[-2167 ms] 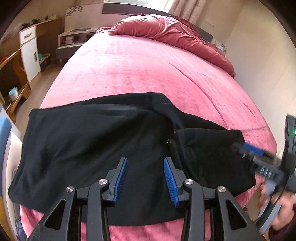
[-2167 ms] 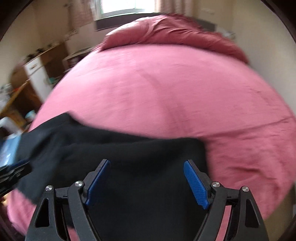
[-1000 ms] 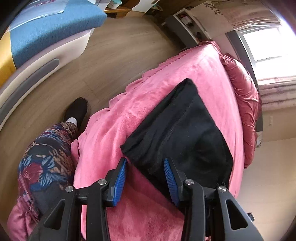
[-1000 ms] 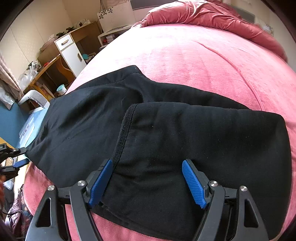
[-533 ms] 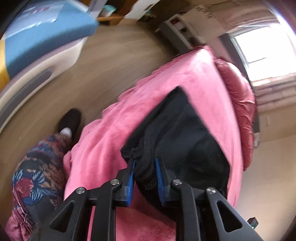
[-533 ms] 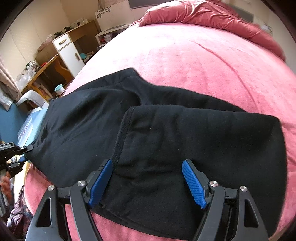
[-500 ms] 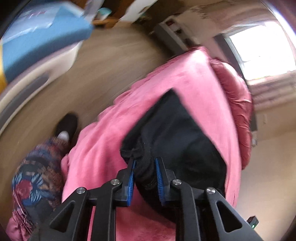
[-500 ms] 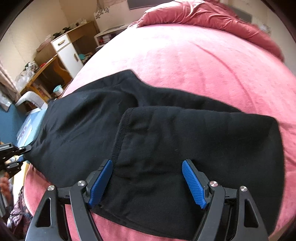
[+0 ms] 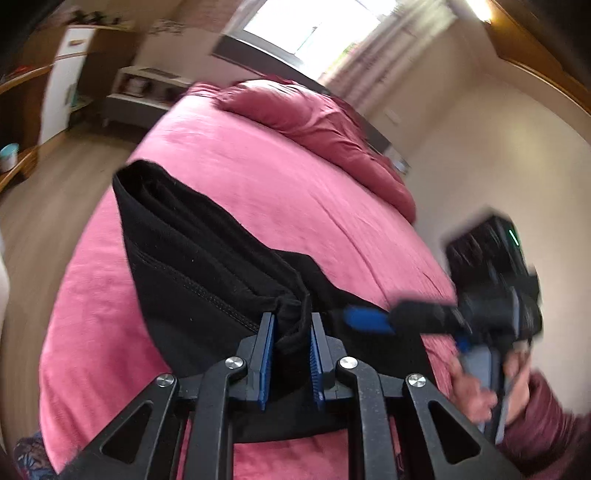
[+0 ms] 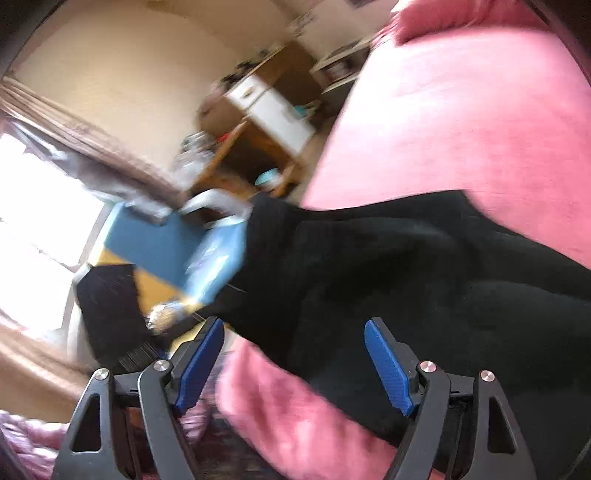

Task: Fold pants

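Black fabric of the pants (image 9: 207, 280) is being pinched in a bunched fold by the left claw (image 9: 291, 343), whose blue pads (image 9: 266, 354) are being pressed close together on the cloth. From that grip the garment is being stretched in stacked layers out over the pink bed cover (image 9: 280, 184), its far folded corner being held raised above the bed's left side. A rumpled darker pink duvet (image 9: 317, 122) is being seen at the head of the bed, beneath a bright window (image 9: 314, 33).

In the left wrist view the right claw (image 9: 365, 320) is being shown blurred at the right, reaching in low over the pants, its handle being gripped by the person's right hand (image 9: 476, 387) in a maroon sleeve (image 9: 539, 435).

In the right wrist view the right claw (image 10: 295, 365) is being held spread wide, with nothing between its blue pads (image 10: 388, 365). Pants (image 10: 424, 277) are being seen just ahead of it, draped across the bed's near edge, with pink bed cover (image 10: 461, 122) beyond. A blue and yellow cushioned piece (image 10: 155, 243) and a white-fronted cabinet (image 10: 273, 107) are being shown blurred at the left.
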A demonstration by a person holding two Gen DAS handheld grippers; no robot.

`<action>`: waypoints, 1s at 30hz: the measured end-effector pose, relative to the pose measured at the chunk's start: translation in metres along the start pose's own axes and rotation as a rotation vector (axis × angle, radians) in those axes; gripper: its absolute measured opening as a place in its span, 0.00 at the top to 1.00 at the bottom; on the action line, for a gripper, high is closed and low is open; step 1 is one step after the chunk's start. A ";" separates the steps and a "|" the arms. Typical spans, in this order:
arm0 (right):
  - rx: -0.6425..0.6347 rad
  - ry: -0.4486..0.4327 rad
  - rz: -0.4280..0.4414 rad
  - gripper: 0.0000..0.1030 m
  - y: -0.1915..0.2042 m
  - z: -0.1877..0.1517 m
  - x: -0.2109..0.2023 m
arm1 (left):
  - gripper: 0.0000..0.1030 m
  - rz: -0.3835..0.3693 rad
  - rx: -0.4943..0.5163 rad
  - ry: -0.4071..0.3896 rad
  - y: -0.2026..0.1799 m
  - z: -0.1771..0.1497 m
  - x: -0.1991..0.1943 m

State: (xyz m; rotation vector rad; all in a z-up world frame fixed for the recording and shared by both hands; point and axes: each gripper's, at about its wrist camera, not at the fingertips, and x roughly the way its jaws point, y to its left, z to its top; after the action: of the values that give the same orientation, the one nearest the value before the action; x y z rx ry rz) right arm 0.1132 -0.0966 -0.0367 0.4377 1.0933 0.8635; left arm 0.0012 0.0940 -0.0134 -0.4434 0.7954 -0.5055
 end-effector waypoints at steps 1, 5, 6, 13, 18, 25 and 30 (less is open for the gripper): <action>-0.006 0.010 -0.004 0.22 0.000 0.007 0.006 | 0.83 -0.001 0.015 0.004 -0.003 0.000 0.002; -0.011 0.109 0.013 0.21 -0.005 0.031 0.040 | 0.83 -0.014 0.058 0.021 -0.006 0.001 0.003; -0.029 0.132 0.007 0.21 -0.003 0.035 0.048 | 0.83 -0.026 0.064 0.028 -0.007 0.001 0.004; -0.154 0.297 -0.084 0.65 0.010 0.048 0.092 | 0.83 -0.044 0.102 0.045 -0.014 0.004 0.007; -0.183 0.231 -0.139 0.87 0.001 0.038 0.084 | 0.68 -0.064 0.081 0.076 -0.017 0.001 -0.002; -0.104 0.090 -0.120 0.87 -0.006 0.031 0.020 | 0.66 -0.071 -0.002 0.126 0.014 0.000 -0.019; -0.112 0.000 -0.126 0.87 0.008 0.023 -0.029 | 0.65 -0.073 -0.167 0.130 0.045 -0.007 -0.014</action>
State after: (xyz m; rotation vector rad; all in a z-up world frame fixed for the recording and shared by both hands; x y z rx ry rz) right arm 0.1249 -0.1127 -0.0047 0.2733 1.0551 0.8087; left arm -0.0009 0.1363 -0.0351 -0.6006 0.9535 -0.5416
